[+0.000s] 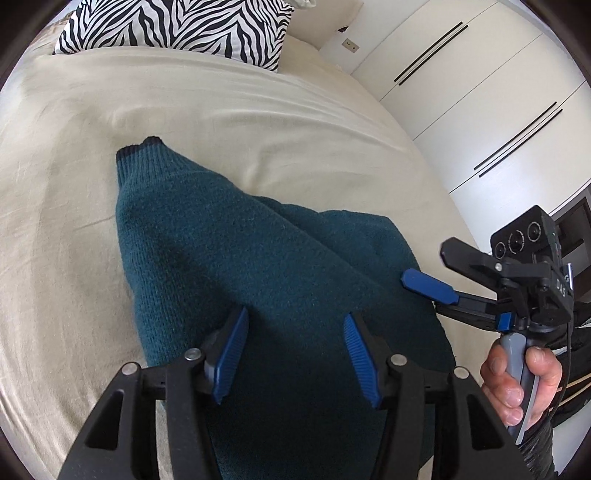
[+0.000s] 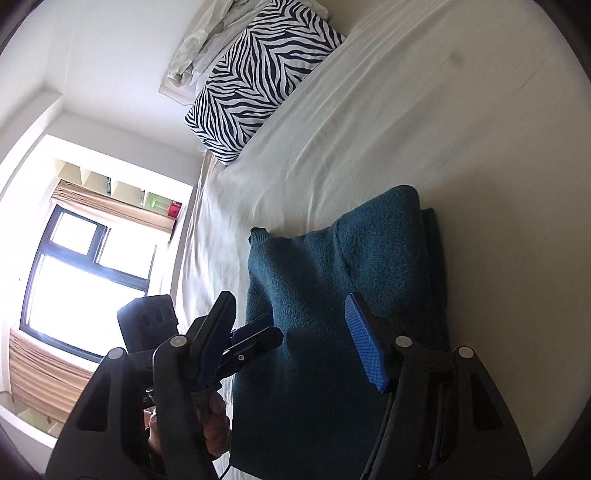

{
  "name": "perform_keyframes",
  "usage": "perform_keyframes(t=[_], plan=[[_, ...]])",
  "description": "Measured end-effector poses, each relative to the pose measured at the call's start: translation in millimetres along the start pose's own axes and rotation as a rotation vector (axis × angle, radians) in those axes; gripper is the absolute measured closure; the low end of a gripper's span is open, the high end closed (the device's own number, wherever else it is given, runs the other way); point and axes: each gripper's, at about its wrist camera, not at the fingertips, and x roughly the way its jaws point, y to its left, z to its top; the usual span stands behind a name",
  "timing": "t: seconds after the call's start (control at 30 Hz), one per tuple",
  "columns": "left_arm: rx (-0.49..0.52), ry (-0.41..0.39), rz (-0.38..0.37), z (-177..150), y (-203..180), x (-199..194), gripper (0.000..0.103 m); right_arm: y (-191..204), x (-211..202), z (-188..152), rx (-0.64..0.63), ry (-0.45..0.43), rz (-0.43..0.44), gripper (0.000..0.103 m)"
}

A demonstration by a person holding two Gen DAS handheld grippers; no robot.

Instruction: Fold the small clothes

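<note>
Teal sweater (image 1: 266,266) lying partly folded on the cream bedsheet (image 1: 229,110), one sleeve cuff (image 1: 138,147) pointing up toward the zebra pillow (image 1: 177,26). Left gripper (image 1: 293,354) hovering over the near edge, jaws roughly half open, pads clear of the knit, nothing held. Right gripper (image 2: 291,350) parted too, also empty, over the same sweater near its side edge.

Fuzzy knit sweater (image 1: 258,258) on smooth, probably cotton sheet (image 1: 258,110).
</note>
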Motion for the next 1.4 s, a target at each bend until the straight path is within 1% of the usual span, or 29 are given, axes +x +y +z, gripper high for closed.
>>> perform_keyframes(t=[0.03, 0.07, 0.1, 0.13, 0.17, 0.2, 0.23, 0.3, 0.33, 0.4, 0.47, 0.53, 0.6, 0.63, 0.7, 0.73, 0.77, 0.83, 0.9, 0.93, 0.97, 1.0, 1.03, 1.07, 1.13, 1.2, 1.27, 1.33, 1.4], plan=[[0.003, -0.001, 0.001, 0, 0, 1, 0.048, -8, 11, 5, 0.022, 0.013, -0.029, 0.045], [0.005, -0.001, 0.005, 0, 1, 2, 0.050, -17, 16, 7, 0.033, 0.007, -0.020, 0.047], [0.007, -0.006, 0.010, -1, 2, 3, 0.052, -25, 17, 9, 0.038, -0.015, 0.003, 0.053], [0.008, -0.012, 0.008, 0, 2, 4, 0.053, -34, 16, 11, 0.053, -0.027, 0.014, 0.064], [0.008, -0.015, 0.007, -1, 3, 4, 0.055, -39, 14, 11, 0.073, -0.029, 0.020, 0.068], [0.006, -0.017, 0.003, -1, 3, 3, 0.056, -43, 11, 11, 0.081, -0.033, 0.025, 0.071], [0.005, -0.025, -0.002, -2, 4, 0, 0.057, -43, 6, 9, 0.078, -0.044, 0.018, 0.071], [-0.006, -0.063, -0.026, -8, 7, -11, 0.057, -34, -10, 2, 0.055, -0.067, -0.029, 0.068], [-0.017, -0.079, -0.025, -13, 8, -21, 0.057, -27, -19, -3, 0.038, -0.074, -0.039, 0.064], [-0.038, -0.112, -0.007, -26, 4, -43, 0.057, -18, -42, -23, -0.001, -0.078, -0.007, 0.058], [-0.019, -0.152, -0.006, -45, -5, -67, 0.057, -9, -60, -49, -0.031, -0.051, 0.050, 0.058], [0.007, -0.178, -0.003, -70, -14, -86, 0.057, -2, -69, -76, -0.066, -0.022, 0.086, 0.057], [0.016, -0.160, 0.000, -91, -21, -88, 0.057, -6, -68, -97, -0.060, -0.008, 0.097, 0.055], [0.018, -0.140, -0.005, -99, -23, -85, 0.057, -14, -64, -105, -0.039, 0.000, 0.091, 0.055], [0.010, -0.072, 0.012, -109, -23, -65, 0.057, -42, -55, -116, 0.028, 0.003, 0.042, 0.055], [-0.004, -0.044, 0.009, -112, -22, -54, 0.057, -52, -54, -119, 0.039, -0.007, 0.059, 0.059], [-0.015, -0.040, -0.002, -113, -18, -50, 0.056, -58, -57, -121, 0.048, -0.020, 0.075, 0.062], [-0.031, -0.048, -0.018, -115, -14, -54, 0.056, -59, -69, -123, 0.074, -0.033, 0.067, 0.059], [-0.051, -0.066, -0.031, -115, -11, -67, 0.056, -51, -87, -126, 0.037, -0.053, 0.015, 0.057], [-0.066, -0.087, -0.035, -116, -9, -76, 0.054, -50, -98, -128, 0.022, -0.073, -0.008, 0.052], [-0.081, -0.120, -0.033, -117, -6, -85, 0.044, -49, -106, -128, 0.017, -0.090, -0.017, 0.050], [-0.097, -0.158, -0.029, -118, -2, -94, 0.037, -48, -114, -125, 0.017, -0.108, -0.023, 0.046], [-0.117, -0.191, -0.024, -120, 3, -101, 0.024, -49, -120, -121, 0.019, -0.127, -0.036, 0.042], [-0.136, -0.203, -0.023, -121, 9, -104, 0.018, -51, -123, -118, 0.020, -0.140, -0.052, 0.040], [-0.170, -0.162, -0.031, -121, 20, -97, 0.018, -56, -121, -108, 0.036, -0.132, -0.085, 0.040], [-0.205, -0.119, -0.053, -123, 30, -88, 0.018, -63, -111, -96, 0.054, -0.110, -0.089, 0.040], [-0.232, -0.096, -0.079, -124, 36, -80, 0.018, -70, -99, -85, 0.082, -0.091, -0.094, 0.040], [-0.233, -0.082, -0.091, -123, 37, -75, 0.017, -73, -81, -75, 0.086, -0.055, -0.076, 0.040], [-0.220, -0.064, -0.096, -116, 36, -67, 0.015, -75, -65, -69, 0.087, -0.022, -0.064, 0.040]])
